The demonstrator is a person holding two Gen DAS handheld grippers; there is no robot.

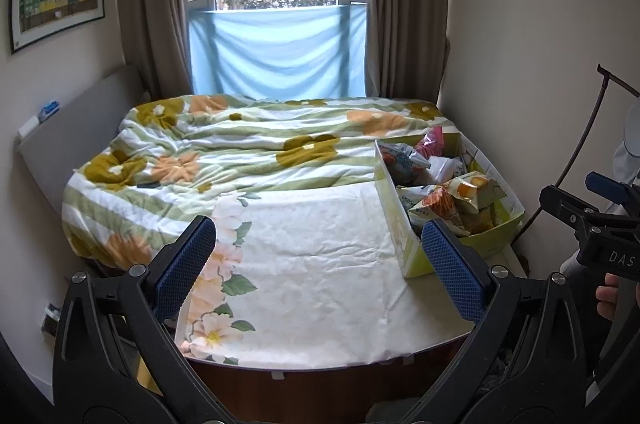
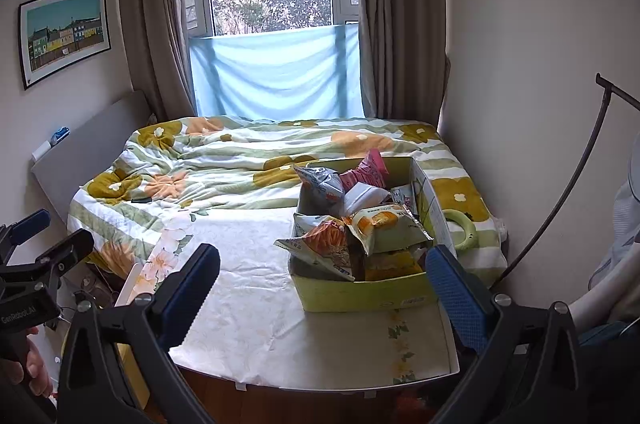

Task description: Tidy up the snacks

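The box [image 2: 360, 290] is lime green outside and grey-brown on its inner walls. The snack bags [image 2: 352, 220] in it run orange and white, grey, and pink-red. A white cloth [image 2: 256, 264] with peach blossoms and green leaves covers the counter. The quilt [image 1: 224, 144] on the bed is striped pale green and white — strewn with mustard and orange flowers. Both tools — left tool [image 1: 320, 264] and right tool [image 2: 328, 292] — have black arms and blue textured pads [image 2: 456, 296]. The curtains [image 2: 160, 24] are brown-grey, the window cloth [image 2: 276, 72] light blue.
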